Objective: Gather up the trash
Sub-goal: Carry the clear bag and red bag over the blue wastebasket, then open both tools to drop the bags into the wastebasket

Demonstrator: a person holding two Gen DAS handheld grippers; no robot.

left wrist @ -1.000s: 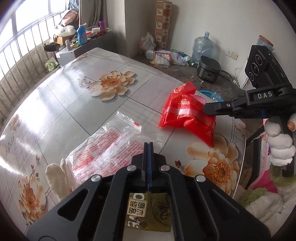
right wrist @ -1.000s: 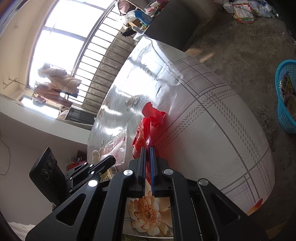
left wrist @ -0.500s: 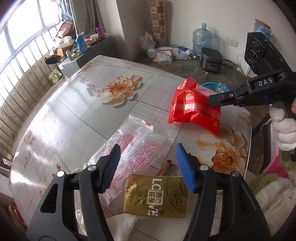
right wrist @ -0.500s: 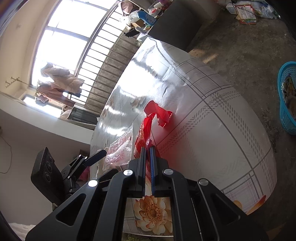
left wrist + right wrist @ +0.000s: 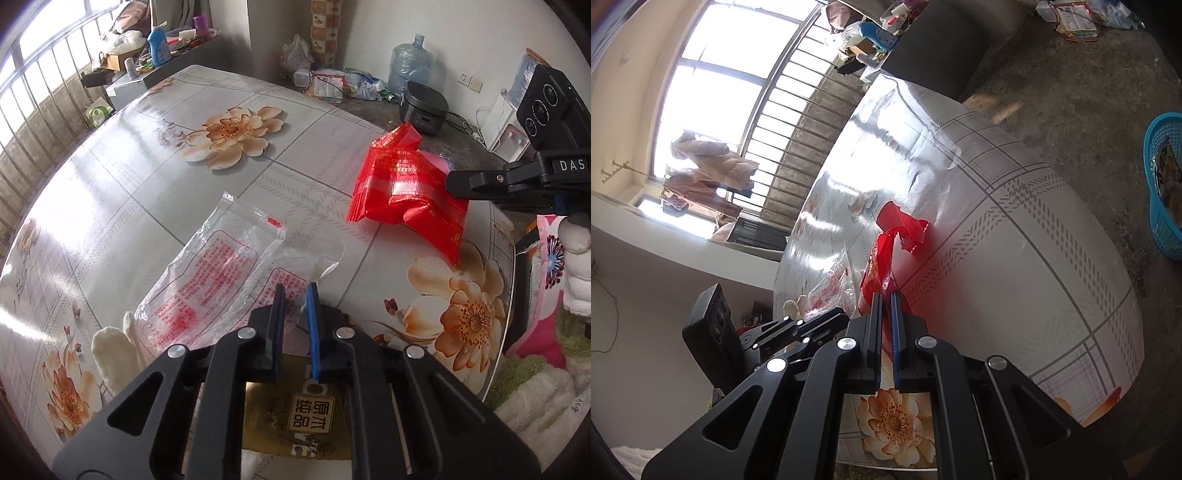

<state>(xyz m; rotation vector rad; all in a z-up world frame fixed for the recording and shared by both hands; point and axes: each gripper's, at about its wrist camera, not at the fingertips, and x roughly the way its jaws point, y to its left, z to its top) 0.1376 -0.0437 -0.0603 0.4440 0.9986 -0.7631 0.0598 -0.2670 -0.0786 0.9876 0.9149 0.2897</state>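
Note:
A clear plastic wrapper (image 5: pixel 221 266) with red print lies on the flowered table (image 5: pixel 110 166). My left gripper (image 5: pixel 295 291) is closing on its near corner, and a fold of the film sits between the pads. Under that gripper lies a gold packet (image 5: pixel 288 413). A red plastic bag (image 5: pixel 406 192) rests near the table's right edge, with my right gripper (image 5: pixel 452 182) shut on its side. In the right wrist view the red bag (image 5: pixel 897 229) runs into the shut jaws of the right gripper (image 5: pixel 885 295), and the clear wrapper (image 5: pixel 831 284) shows to its left.
A blue basket (image 5: pixel 1163 192) holding trash stands on the floor beyond the table. A white cloth glove (image 5: pixel 110 354) lies by the wrapper. A gloved hand (image 5: pixel 576 266) holds the right gripper. A water jug (image 5: pixel 410 62) and a cooker (image 5: pixel 424 107) stand by the far wall.
My left jaws went from shut to wide open over the gold packet, then closed on the clear wrapper's corner. The right gripper kept still with the red bag.

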